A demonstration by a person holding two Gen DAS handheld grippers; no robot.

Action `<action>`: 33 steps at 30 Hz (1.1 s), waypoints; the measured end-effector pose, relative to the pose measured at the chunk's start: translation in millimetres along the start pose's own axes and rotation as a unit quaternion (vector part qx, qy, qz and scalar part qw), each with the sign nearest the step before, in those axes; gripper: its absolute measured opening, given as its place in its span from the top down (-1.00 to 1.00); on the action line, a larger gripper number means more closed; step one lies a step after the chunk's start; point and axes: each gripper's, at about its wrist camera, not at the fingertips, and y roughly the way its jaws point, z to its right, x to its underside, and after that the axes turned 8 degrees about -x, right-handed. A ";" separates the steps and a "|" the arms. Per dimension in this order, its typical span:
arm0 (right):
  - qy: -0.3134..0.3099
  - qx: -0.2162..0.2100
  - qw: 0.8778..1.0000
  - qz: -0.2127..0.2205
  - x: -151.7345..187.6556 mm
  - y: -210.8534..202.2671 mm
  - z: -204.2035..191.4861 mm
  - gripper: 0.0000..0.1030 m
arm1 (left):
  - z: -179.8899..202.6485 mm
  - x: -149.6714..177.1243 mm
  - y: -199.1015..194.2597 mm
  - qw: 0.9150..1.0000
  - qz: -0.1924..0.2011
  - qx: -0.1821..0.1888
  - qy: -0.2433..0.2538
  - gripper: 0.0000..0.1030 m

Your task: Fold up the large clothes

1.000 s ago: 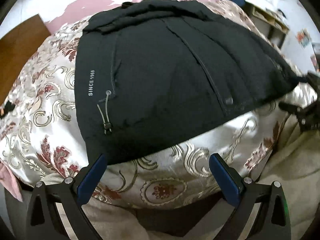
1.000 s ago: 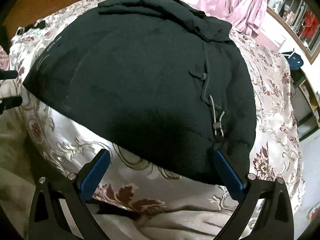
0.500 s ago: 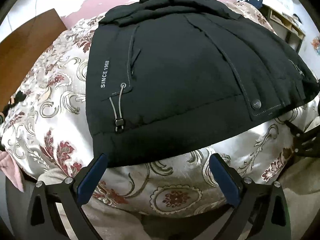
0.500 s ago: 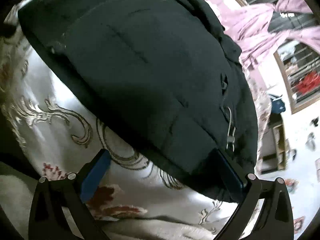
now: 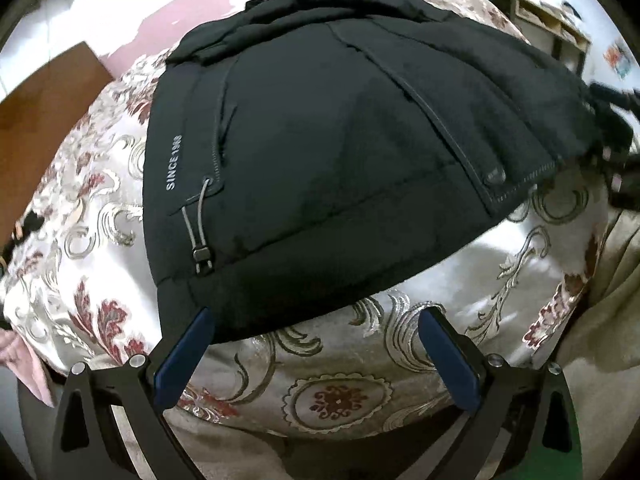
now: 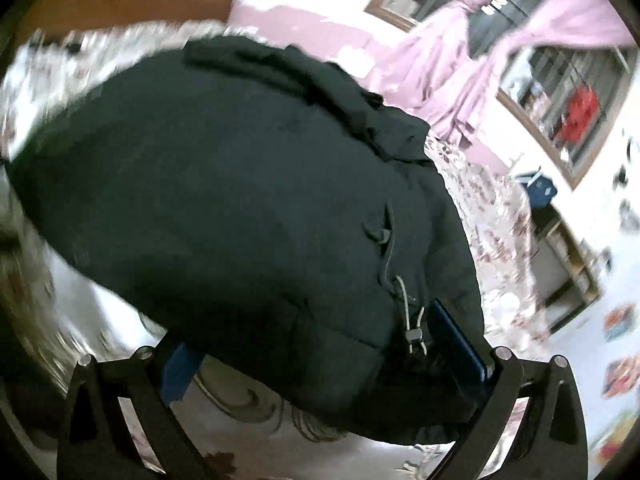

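The black jacket (image 5: 320,152) lies spread on the floral bedspread (image 5: 100,240) of the bed. The right claw (image 6: 320,360) has advanced since a second ago: the jacket's corner hem now sits between its spread fingers, which have not closed. The left claw (image 5: 316,344) remains wide open and empty at the hem beside the drawcord toggle (image 5: 202,254)

You see a black matt cloth jacket (image 5: 328,152), smooth-woven with grey stitching, lying on a glossy satin bedspread with raised floral brocade (image 5: 400,344). Your left claw (image 5: 316,344) has smooth blue plastic pads (image 5: 184,356) on matt black frames.
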 end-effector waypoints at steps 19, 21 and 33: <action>0.097 -0.068 0.993 0.013 -10.2 2.4 37.5 -0.96 | 2.8 -9.9 24.4 0.993 0.011 -0.116 -0.001 -0.54; 0.092 -0.065 0.994 0.010 -6.8 3.5 37.2 -0.96 | -6.6 -9.4 27.6 0.995 0.007 -0.100 -0.022 -0.40; 0.005 0.026 0.994 -0.107 21.2 33.2 14.6 -0.95 | -19.5 -8.0 24.5 0.992 0.013 -0.107 -0.063 0.05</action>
